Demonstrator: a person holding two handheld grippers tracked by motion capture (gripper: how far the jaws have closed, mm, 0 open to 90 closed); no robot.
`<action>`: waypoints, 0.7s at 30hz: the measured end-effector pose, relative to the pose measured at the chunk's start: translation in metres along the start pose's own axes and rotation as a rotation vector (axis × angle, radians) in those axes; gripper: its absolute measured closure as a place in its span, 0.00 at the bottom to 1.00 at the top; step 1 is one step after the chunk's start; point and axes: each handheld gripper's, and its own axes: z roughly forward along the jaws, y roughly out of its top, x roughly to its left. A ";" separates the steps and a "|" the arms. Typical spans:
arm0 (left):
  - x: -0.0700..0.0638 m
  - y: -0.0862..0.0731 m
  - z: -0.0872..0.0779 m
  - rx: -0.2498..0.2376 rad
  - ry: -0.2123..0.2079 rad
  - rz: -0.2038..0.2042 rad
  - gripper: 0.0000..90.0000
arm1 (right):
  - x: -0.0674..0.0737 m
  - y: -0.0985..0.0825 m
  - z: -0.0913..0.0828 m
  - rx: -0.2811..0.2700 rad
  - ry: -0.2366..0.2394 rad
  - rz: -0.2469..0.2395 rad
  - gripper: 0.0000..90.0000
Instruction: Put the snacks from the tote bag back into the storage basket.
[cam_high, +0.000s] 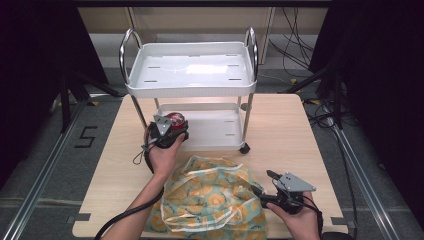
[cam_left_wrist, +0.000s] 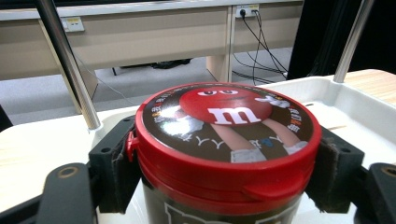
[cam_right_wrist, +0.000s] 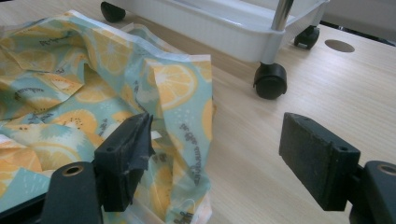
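Observation:
My left gripper (cam_high: 176, 129) is shut on a candy jar (cam_left_wrist: 227, 154) with a red lid showing a red cartoon figure; both pads press its sides just below the lid. In the high view the candy jar (cam_high: 176, 119) is at the left front of the white cart's lower shelf (cam_high: 212, 127). My right gripper (cam_high: 269, 176) stands open near the table's front right, with nothing between its jaws. Its left pad (cam_right_wrist: 126, 154) sits at the right edge of a crumpled fruit-print bag (cam_right_wrist: 93, 102), which lies on the table (cam_high: 285, 130) at front centre (cam_high: 210, 197).
The white two-shelf cart (cam_high: 190, 70) with chrome handles stands at the table's back centre, its top tray bare. A black caster (cam_right_wrist: 270, 80) rests on the wood just ahead of my right gripper. Cables trail on the floor behind the table.

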 end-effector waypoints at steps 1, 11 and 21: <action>0.000 0.000 0.000 0.001 0.000 0.000 0.26 | -0.001 0.000 0.000 -0.002 0.002 -0.012 0.29; 0.000 -0.001 0.001 0.013 -0.001 0.010 0.26 | -0.001 0.000 0.000 -0.002 0.000 -0.008 0.29; -0.002 -0.005 0.002 0.032 0.003 0.002 0.26 | 0.000 0.000 0.000 0.005 0.003 0.003 0.29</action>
